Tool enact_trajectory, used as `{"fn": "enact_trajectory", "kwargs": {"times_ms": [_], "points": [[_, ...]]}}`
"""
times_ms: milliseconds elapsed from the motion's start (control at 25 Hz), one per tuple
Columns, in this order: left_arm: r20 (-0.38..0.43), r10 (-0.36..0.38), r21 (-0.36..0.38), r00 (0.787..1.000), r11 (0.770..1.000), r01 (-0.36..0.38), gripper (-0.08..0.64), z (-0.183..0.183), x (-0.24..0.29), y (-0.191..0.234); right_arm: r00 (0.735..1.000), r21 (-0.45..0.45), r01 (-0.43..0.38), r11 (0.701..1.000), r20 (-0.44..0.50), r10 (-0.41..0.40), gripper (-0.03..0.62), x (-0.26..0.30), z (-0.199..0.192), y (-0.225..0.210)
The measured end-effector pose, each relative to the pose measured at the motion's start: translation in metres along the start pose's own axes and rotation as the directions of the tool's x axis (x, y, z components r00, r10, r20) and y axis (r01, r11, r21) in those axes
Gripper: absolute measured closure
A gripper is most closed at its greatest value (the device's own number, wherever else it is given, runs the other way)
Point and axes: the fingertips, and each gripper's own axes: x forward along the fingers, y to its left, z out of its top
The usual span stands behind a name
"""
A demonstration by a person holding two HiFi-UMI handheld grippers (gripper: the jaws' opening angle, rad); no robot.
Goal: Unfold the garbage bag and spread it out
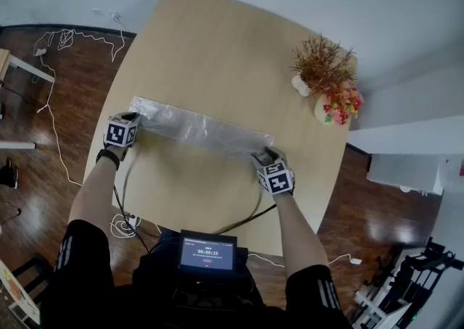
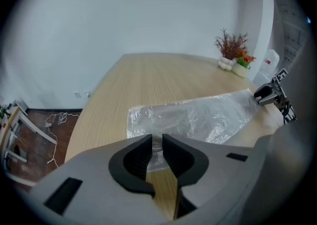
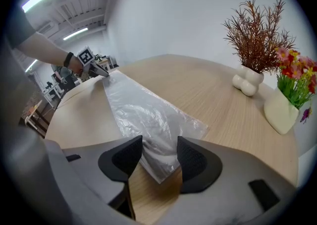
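A clear, crinkled plastic garbage bag [image 1: 199, 130] lies as a long flat strip across the wooden table [image 1: 217, 38]. My left gripper [image 1: 135, 117] is at the strip's left end. In the left gripper view its jaws [image 2: 157, 142] stand a narrow gap apart with the bag's edge [image 2: 198, 117] in the gap, not pressed. At the strip's right end is my right gripper [image 1: 262, 155]. Its jaws [image 3: 159, 144] are wide apart over the bag's corner [image 3: 143, 115], which rests on the table. Each gripper shows in the other's view: the right gripper [image 2: 270, 94], the left gripper [image 3: 96, 70].
A white vase of dried twigs [image 1: 304, 81] and a vase of bright flowers [image 1: 330, 109] stand at the table's far right. Cables [image 1: 54, 45] trail over the dark floor at the left. A small screen [image 1: 208, 251] sits at my chest, near the table's front edge.
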Motion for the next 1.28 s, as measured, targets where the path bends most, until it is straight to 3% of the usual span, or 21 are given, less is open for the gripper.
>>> {"fn": "enact_trajectory", "kwargs": {"times_ms": [160,280,400,520,880,1280], "points": [[0.048,-0.026,0.022,0.999,0.999,0.025,0.499,0.012,0.001,-0.006,0.999,-0.026,-0.033,0.999,-0.013,0.033,0.324,0.003,-0.006,-0.004],[0.126,-0.056,0.029,0.990,0.998,0.052,0.499,0.034,-0.008,-0.018,0.999,-0.023,-0.024,0.999,0.045,0.025,0.324,-0.009,0.009,-0.008],[0.226,-0.086,0.009,0.970,0.996,0.086,0.499,0.061,-0.023,-0.039,0.996,-0.032,0.006,0.999,0.086,-0.003,0.333,-0.017,0.023,-0.014],[0.277,-0.139,0.039,0.951,0.990,0.133,0.499,0.080,-0.024,-0.075,0.996,-0.027,0.020,0.999,0.088,-0.017,0.380,-0.015,0.029,-0.021],[0.230,-0.291,0.071,0.929,0.957,0.282,0.499,0.083,0.003,-0.172,1.000,-0.034,0.028,0.999,-0.003,-0.028,0.431,0.004,0.043,-0.026],[0.206,-0.338,0.169,0.918,0.937,0.307,0.499,0.087,0.006,-0.218,1.000,-0.055,0.005,0.998,-0.017,-0.006,0.509,0.016,0.036,-0.019]]}}
